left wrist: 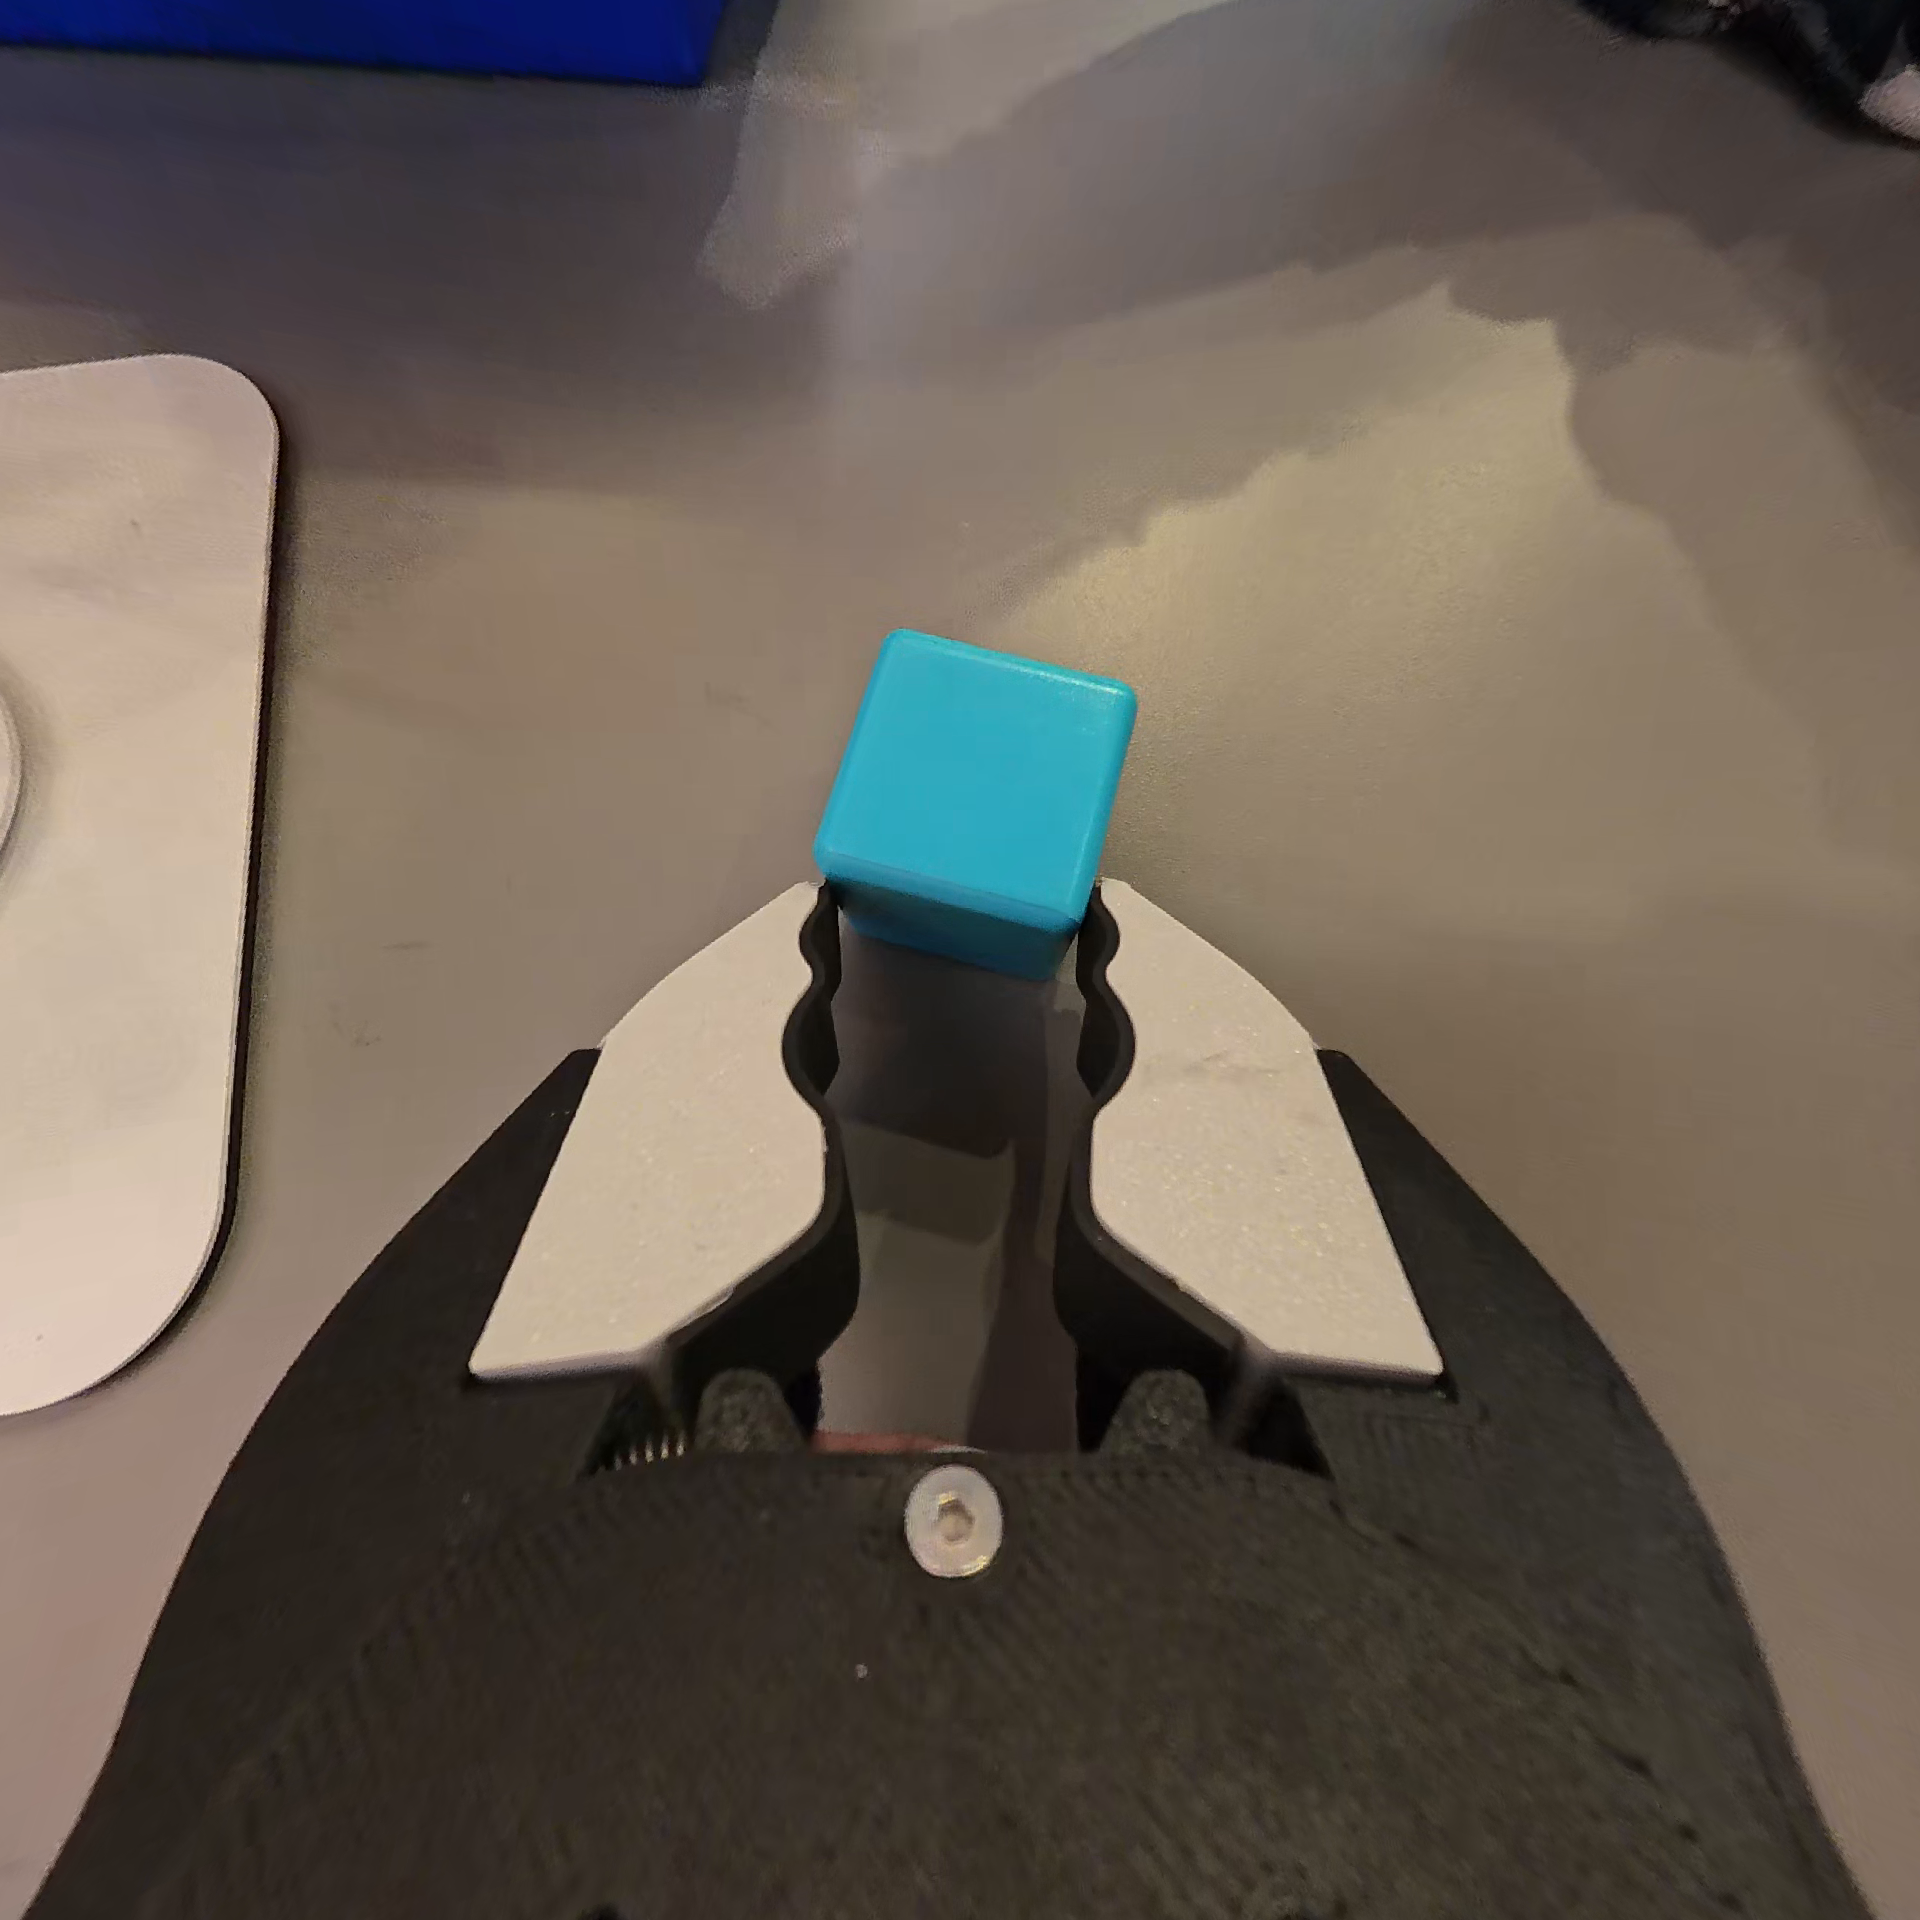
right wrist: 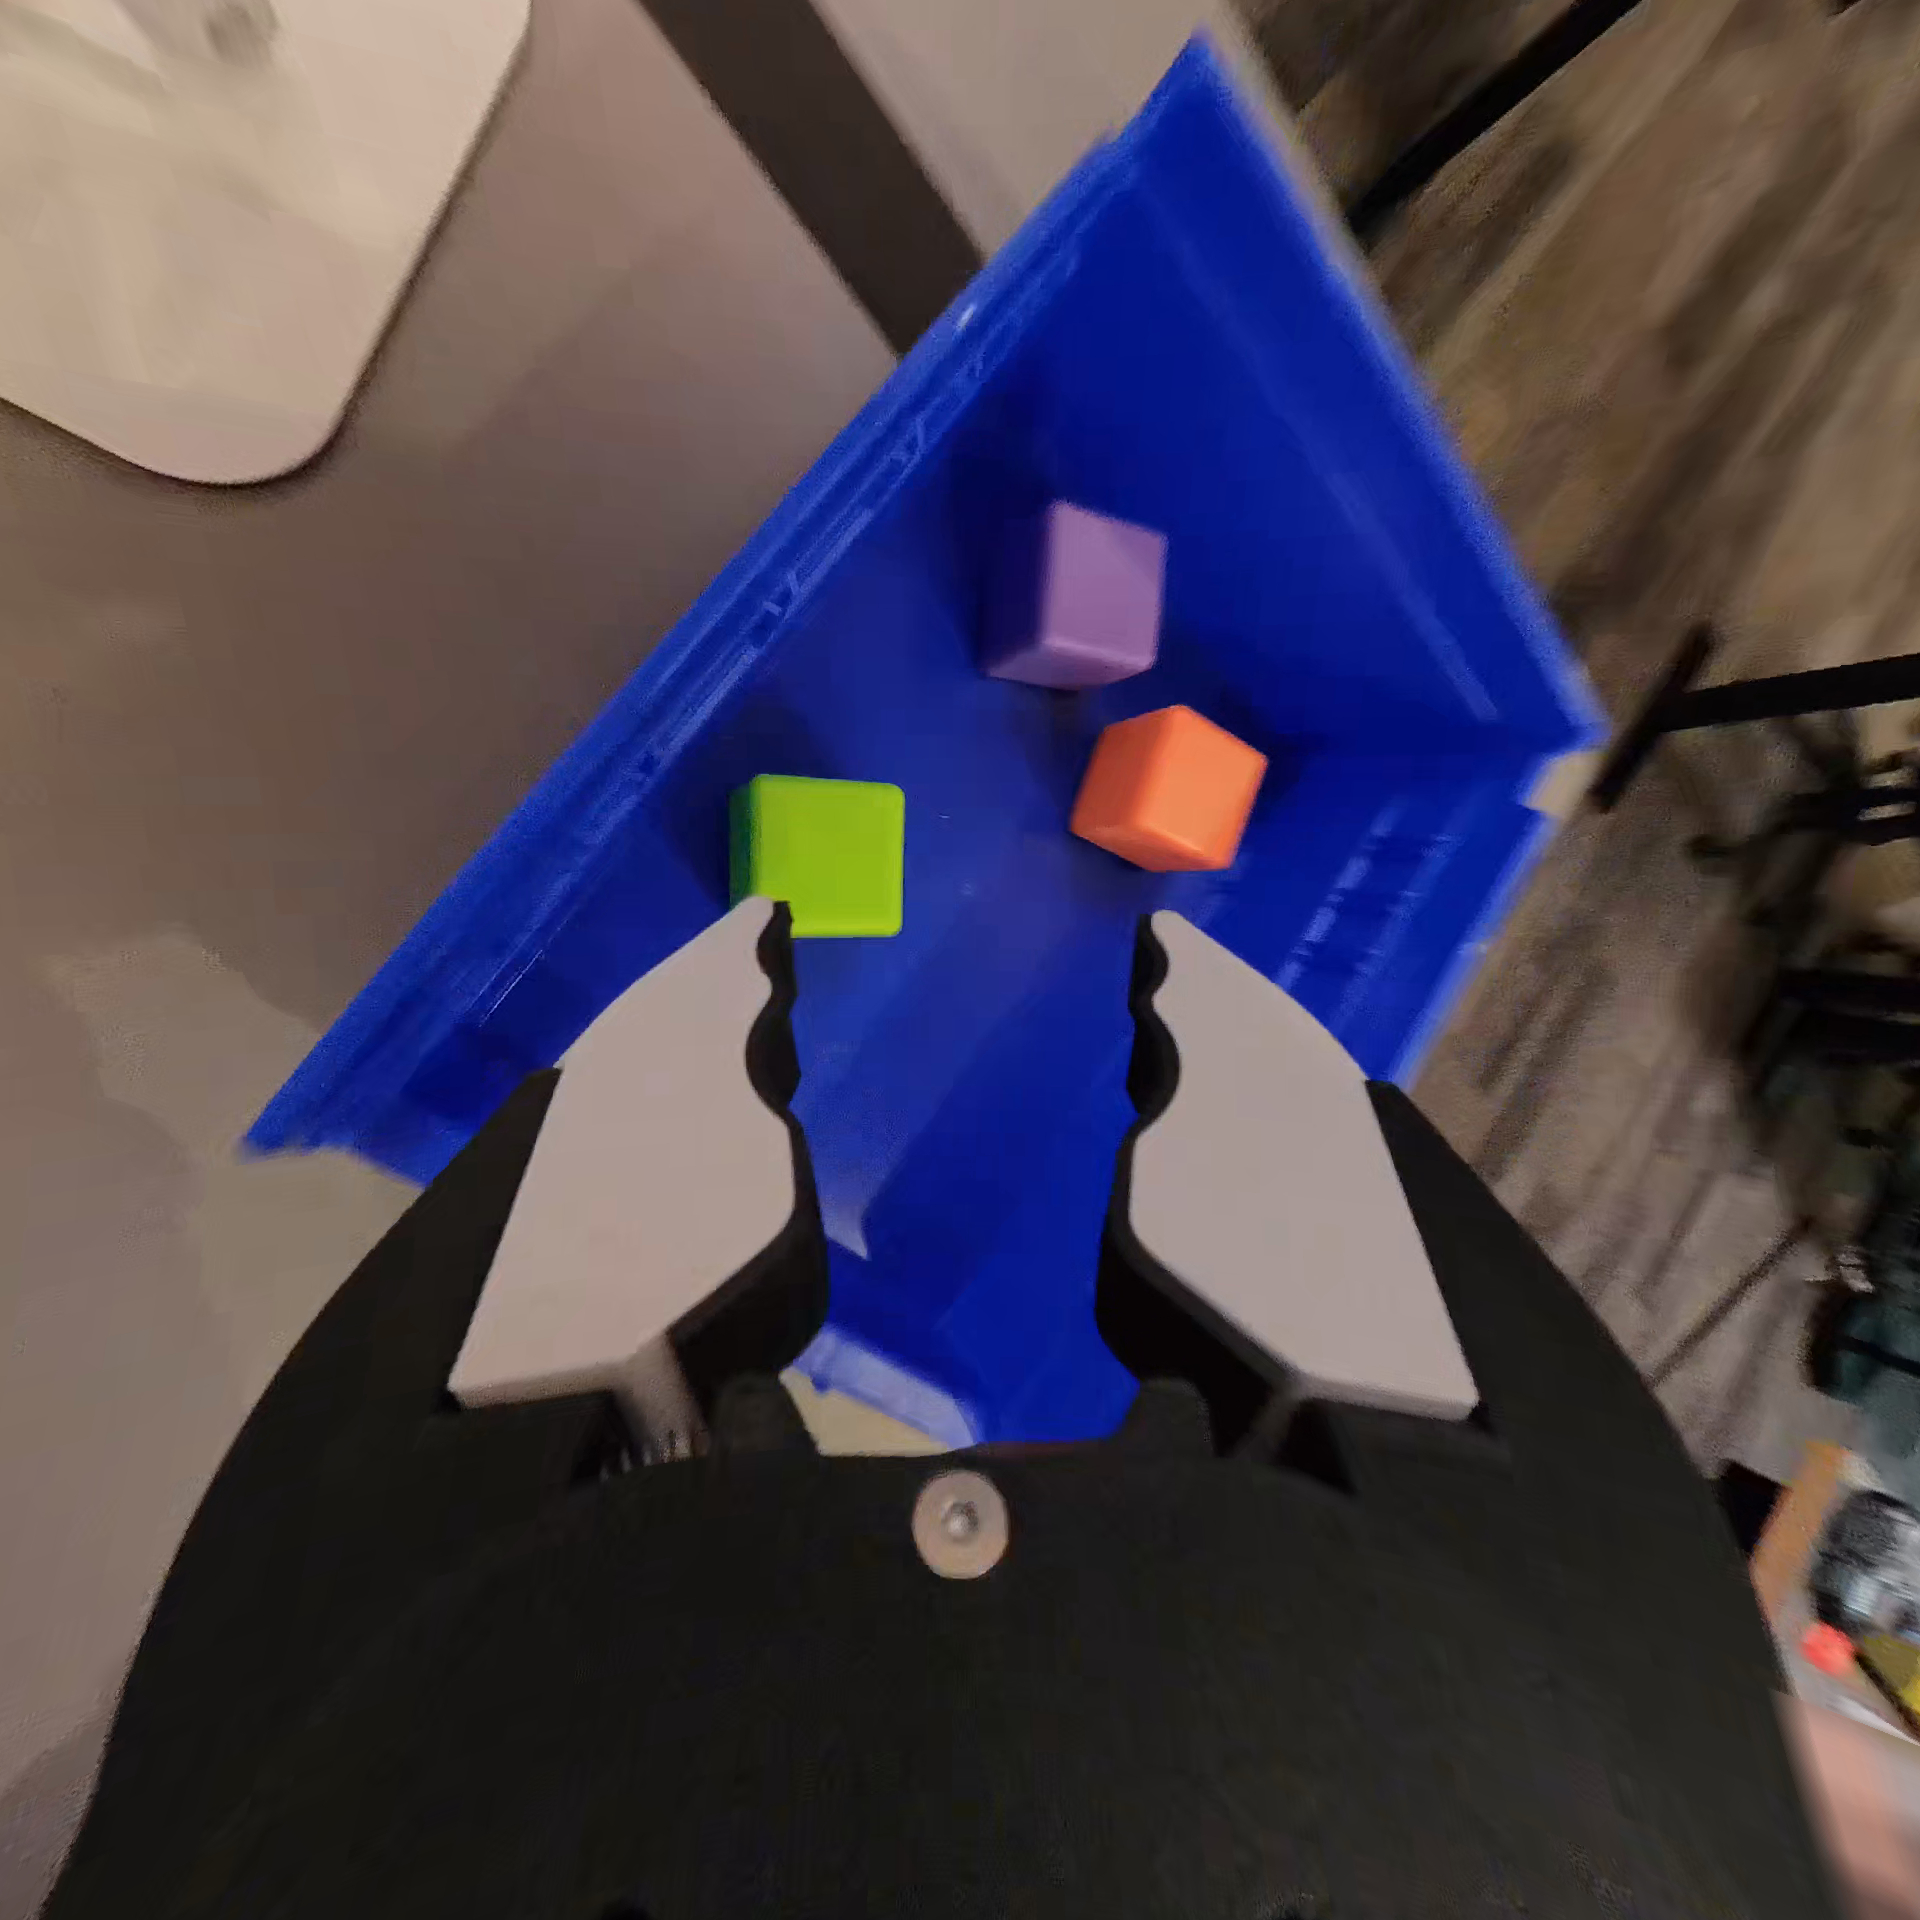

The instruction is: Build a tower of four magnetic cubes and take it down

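Observation:
In the left wrist view my left gripper (left wrist: 961, 899) is shut on a teal cube (left wrist: 971, 800), pinched at its near edge between the fingertips, over the grey table (left wrist: 1351, 727). In the right wrist view my right gripper (right wrist: 961, 920) is open and empty above a blue bin (right wrist: 1351, 582). In the bin lie a green cube (right wrist: 826, 857) just beyond my left fingertip, an orange cube (right wrist: 1169, 790) and a purple cube (right wrist: 1081, 597). The right view is blurred by motion.
A pale rounded mat lies on the table at the left in the left wrist view (left wrist: 114, 810) and at the upper left in the right wrist view (right wrist: 208, 208). A blue edge (left wrist: 364, 31) shows at the far left top. Floor and dark furniture lie beyond the table's right edge (right wrist: 1714, 935). My hands' fingertips stand some 35 centimetres from each other.

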Tool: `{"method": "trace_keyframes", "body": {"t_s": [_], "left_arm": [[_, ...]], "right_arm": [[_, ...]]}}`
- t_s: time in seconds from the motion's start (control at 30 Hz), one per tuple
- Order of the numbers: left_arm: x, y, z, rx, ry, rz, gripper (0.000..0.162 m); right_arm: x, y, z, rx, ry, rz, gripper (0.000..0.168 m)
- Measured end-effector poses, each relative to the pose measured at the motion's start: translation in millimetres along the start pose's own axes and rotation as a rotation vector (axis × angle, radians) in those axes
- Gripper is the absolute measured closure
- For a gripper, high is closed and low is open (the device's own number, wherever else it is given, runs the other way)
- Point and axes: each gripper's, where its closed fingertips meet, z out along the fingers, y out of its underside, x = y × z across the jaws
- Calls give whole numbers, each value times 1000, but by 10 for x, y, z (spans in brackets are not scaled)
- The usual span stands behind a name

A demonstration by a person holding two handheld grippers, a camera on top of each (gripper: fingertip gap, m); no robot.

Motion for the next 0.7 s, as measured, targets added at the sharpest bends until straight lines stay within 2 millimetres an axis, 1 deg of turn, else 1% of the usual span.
{"method": "trace_keyframes", "body": {"t_s": [0.07, 0.1, 0.13, 0.17, 0.2, 0.23, 0.27, 0.3, 0.37, 0.4, 0.43, 0.5, 0.57, 0.6, 0.7], "left_arm": [[1, 0, 0, 0, -1, 1, 118], [1, -1, -1, 0, -1, 1, 118], [2, 0, -2, 0, 0, 1, 118], [2, 1, -2, 0, -1, 1, 118], [3, 0, -2, 0, -1, 1, 118], [3, 0, -3, 0, -1, 1, 118], [4, 0, -3, 0, -1, 1, 118], [4, 1, -4, 1, -1, 0, 118], [7, 2, -11, 2, 2, -3, 118], [7, 3, -15, 3, 1, -6, 118], [-4, 3, -19, 4, -10, -7, 117], [-6, -22, -46, 30, -15, -13, 116], [-25, -34, -75, 50, -16, -41, 102], [7, -28, -88, 53, 11, -49, 101], [-11, 1, -149, 55, 2, -45, 99]], "right_arm": [[-22, -110, -441, 55, 111, -54, 106], [-149, -199, -638, 100, 119, -97, 105], [-406, -314, -802, 164, 59, -154, 104], [-741, -441, -942, 241, -35, -224, 102], [-1096, -548, -1053, 307, -131, -299, 103], [-1431, -620, -1115, 346, -212, -367, 106], [-1731, -655, -1117, 351, -277, -426, 107], [-1991, -669, -1071, 337, -323, -483, 107], [-2434, -652, -904, 284, -407, -574, 106], [-2608, -630, -806, 253, -440, -609, 105], [-2739, -610, -711, 224, -460, -634, 104], [-2919, -571, -567, 183, -499, -661, 102], [-3063, -560, -508, 179, -552, -659, 104], [-3123, -551, -481, 173, -573, -660, 104], [-3301, -525, -392, 148, -623, -661, 104]]}}
